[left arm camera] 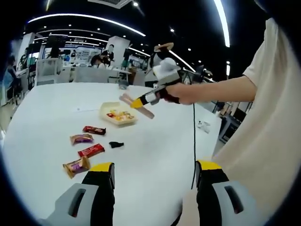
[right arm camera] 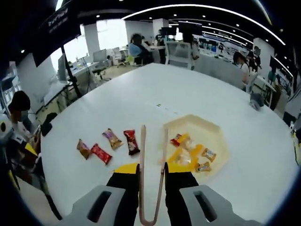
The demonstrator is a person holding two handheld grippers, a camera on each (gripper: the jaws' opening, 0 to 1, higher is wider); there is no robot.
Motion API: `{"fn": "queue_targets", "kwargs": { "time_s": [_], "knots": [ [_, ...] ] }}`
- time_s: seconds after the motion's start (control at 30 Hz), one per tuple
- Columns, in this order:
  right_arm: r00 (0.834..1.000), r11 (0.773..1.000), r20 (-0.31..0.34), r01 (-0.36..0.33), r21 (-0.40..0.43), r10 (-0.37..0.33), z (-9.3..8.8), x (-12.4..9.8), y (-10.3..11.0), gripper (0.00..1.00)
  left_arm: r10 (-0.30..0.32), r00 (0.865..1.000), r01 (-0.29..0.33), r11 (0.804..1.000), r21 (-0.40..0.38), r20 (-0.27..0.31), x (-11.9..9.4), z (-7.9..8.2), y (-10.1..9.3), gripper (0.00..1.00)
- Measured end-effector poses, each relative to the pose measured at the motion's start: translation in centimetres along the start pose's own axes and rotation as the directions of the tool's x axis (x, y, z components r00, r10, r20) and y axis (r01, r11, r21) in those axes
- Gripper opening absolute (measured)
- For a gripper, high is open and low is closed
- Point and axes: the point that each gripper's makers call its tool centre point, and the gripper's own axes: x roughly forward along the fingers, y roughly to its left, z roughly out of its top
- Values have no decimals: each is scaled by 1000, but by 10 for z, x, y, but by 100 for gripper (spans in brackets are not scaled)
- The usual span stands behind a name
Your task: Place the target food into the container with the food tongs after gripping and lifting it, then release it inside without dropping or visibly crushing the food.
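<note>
In the right gripper view, the right gripper (right arm camera: 151,173) has its jaws clamped on the food tongs (right arm camera: 151,176), whose two arms reach forward, tips apart. Just left of the tips, four wrapped snacks (right arm camera: 107,144) lie in a row on the white counter (right arm camera: 141,89). Right of the tips sits the container (right arm camera: 217,137), already holding sweets. In the left gripper view, the left gripper (left arm camera: 155,175) hangs with jaws wide apart above the counter.
</note>
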Motion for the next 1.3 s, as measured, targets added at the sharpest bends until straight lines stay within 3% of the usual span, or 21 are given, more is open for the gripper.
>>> {"fn": "queue_targets", "kwargs": {
  "time_s": [0.23,0.6,0.73,0.83,0.97,1.1,1.3],
  "knots": [
    [999,998,1,-52,-39,52,-2,0,22,20,12,1000,-12,1000,-11,21,-4,2,0,68],
    [993,994,-54,-108,-33,106,-31,4,50,20,25,1000,-25,1000,-3,8,-11,-13,-8,68],
    [986,985,-60,-159,-71,155,-31,-2,76,20,26,1000,-26,1000,-4,11,-12,-12,-8,68],
    [982,977,-60,-183,-111,177,-31,-8,91,20,26,999,-26,1000,-11,32,-11,-5,-5,67],
    [974,964,-48,-224,-140,220,-29,-19,113,20,29,994,-23,998,-55,110,-12,16,2,66],
    [968,956,-21,-249,-158,249,-23,-32,128,20,62,976,-30,988,-150,210,-18,39,17,60],
    [959,942,-1,-277,-189,282,-17,-45,146,20,116,965,-72,980,-188,234,-22,44,32,51]
  ]
}}
